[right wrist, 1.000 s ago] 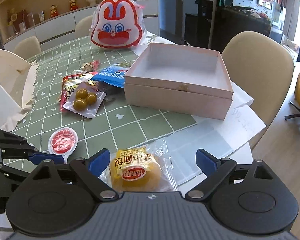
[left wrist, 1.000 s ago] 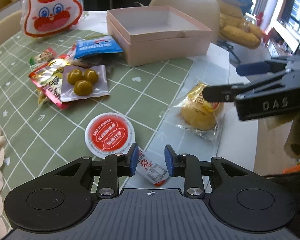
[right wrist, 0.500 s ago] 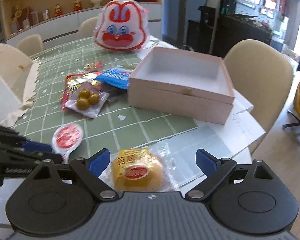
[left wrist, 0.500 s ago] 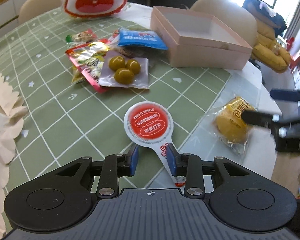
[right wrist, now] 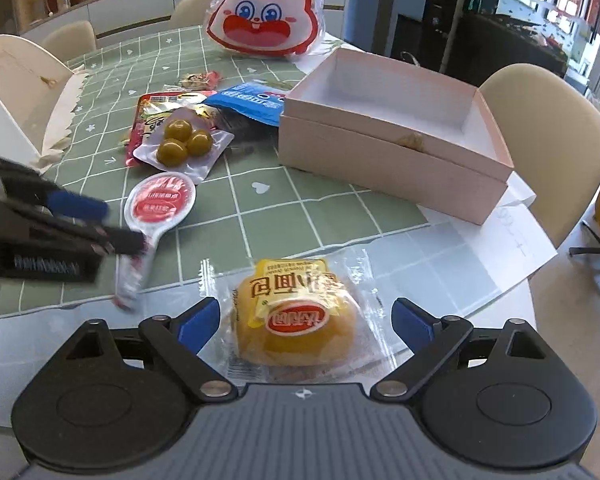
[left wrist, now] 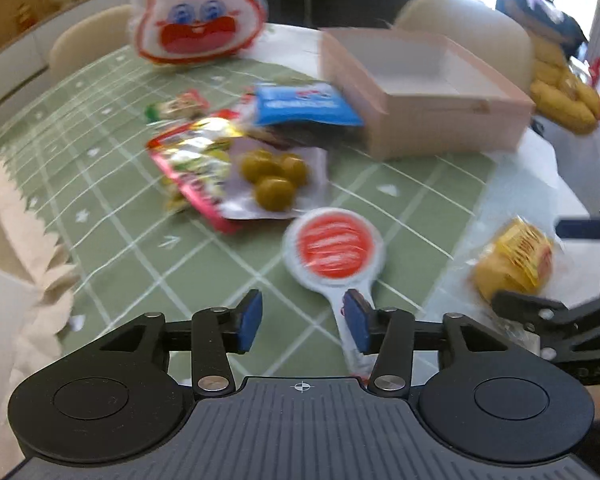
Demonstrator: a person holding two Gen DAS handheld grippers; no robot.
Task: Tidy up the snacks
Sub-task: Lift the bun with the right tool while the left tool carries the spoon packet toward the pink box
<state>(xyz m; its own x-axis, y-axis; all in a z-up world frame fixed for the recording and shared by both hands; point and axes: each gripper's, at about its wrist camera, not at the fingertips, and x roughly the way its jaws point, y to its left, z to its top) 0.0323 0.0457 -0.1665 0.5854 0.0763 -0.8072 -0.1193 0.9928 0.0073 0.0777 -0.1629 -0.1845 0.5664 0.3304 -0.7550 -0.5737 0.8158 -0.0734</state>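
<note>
Two grippers are seen. The left gripper (left wrist: 302, 322) is spread open, its right pad touching the handle of the one red-lidded paddle pack (left wrist: 334, 249), whose round head lies just ahead of the fingers. The right gripper (right wrist: 306, 320) is spread wide, one wrapped yellow bun (right wrist: 296, 316) lying between its fingers with neither pad touching. One pink box (right wrist: 384, 156) is noted well ahead and to the right of that gripper; nothing is seen inside it. Ahead and left, one clear pouch (right wrist: 184, 148) holding three green balls is counted, with one blue packet (right wrist: 246, 102), one red foil packet (right wrist: 150, 118) and one rabbit-face bag (right wrist: 266, 8) beyond
</note>
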